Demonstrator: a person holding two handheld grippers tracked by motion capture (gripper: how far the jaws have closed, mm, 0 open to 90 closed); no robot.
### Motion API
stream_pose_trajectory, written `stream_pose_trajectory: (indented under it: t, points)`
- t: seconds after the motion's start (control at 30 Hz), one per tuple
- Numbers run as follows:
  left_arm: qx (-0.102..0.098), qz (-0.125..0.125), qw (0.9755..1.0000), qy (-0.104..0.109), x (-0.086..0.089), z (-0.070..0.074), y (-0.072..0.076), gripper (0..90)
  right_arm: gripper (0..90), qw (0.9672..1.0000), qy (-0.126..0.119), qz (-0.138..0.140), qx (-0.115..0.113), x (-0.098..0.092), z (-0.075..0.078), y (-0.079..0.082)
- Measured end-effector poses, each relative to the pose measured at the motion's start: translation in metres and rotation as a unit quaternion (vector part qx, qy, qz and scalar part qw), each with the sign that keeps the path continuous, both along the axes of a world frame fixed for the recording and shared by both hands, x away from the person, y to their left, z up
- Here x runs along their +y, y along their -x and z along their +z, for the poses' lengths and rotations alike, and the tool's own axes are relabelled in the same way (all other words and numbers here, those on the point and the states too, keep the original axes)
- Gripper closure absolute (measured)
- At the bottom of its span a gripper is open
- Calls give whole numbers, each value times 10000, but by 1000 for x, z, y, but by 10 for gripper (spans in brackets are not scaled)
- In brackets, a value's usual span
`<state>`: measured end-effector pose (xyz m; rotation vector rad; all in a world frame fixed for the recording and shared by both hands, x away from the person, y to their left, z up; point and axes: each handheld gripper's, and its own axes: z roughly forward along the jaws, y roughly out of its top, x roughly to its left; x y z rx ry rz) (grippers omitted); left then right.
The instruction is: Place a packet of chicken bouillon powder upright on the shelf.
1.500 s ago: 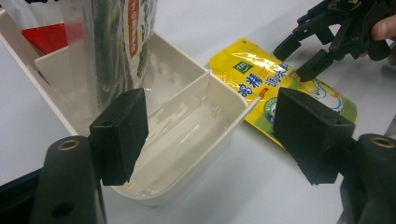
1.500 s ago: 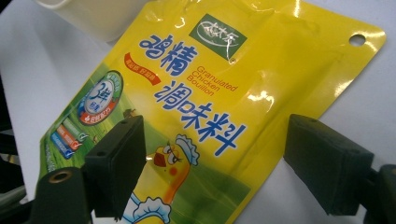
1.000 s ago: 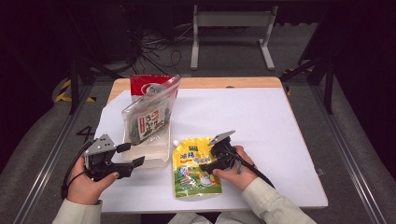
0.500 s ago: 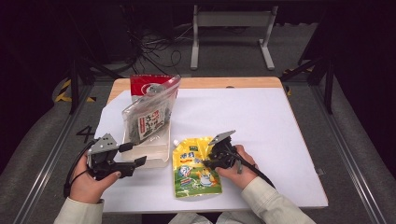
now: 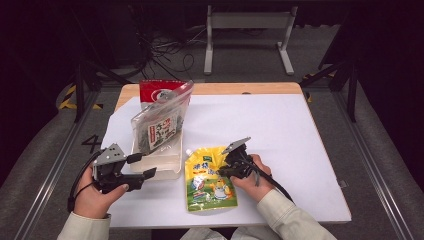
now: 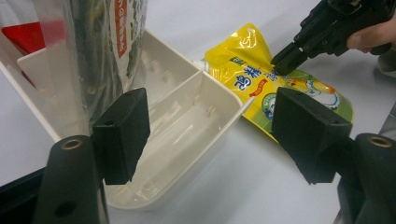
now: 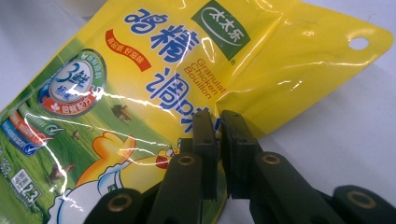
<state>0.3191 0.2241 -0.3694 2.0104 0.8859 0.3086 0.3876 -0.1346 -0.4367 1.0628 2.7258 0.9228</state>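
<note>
The right gripper (image 5: pixel 220 169) has just been closing and is now pinching the edge of the yellow bouillon pouch (image 5: pixel 209 179), which is lying flat on the white table (image 5: pixel 280 135) just beside the white tray (image 5: pixel 167 165). Standing in the tray's far end are a clear seaweed bag (image 5: pixel 161 125) and a red packet (image 5: pixel 156 91). The left gripper (image 5: pixel 146 166) is hovering wide apart, gripping nothing, over the tray's near compartment
</note>
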Motion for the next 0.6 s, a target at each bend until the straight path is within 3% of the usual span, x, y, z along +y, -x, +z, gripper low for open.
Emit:
stream_pose_trajectory:
  t: [0.3,0.6]
  points:
    - [-12,-67,10000,-29,-3,-1,-2,288,869,9999,-92,-54,-76,-2,2,2]
    - [51,-170,9998,21,-10,-3,-4,287,874,9988,-309,-51,-376,-11,18,12]
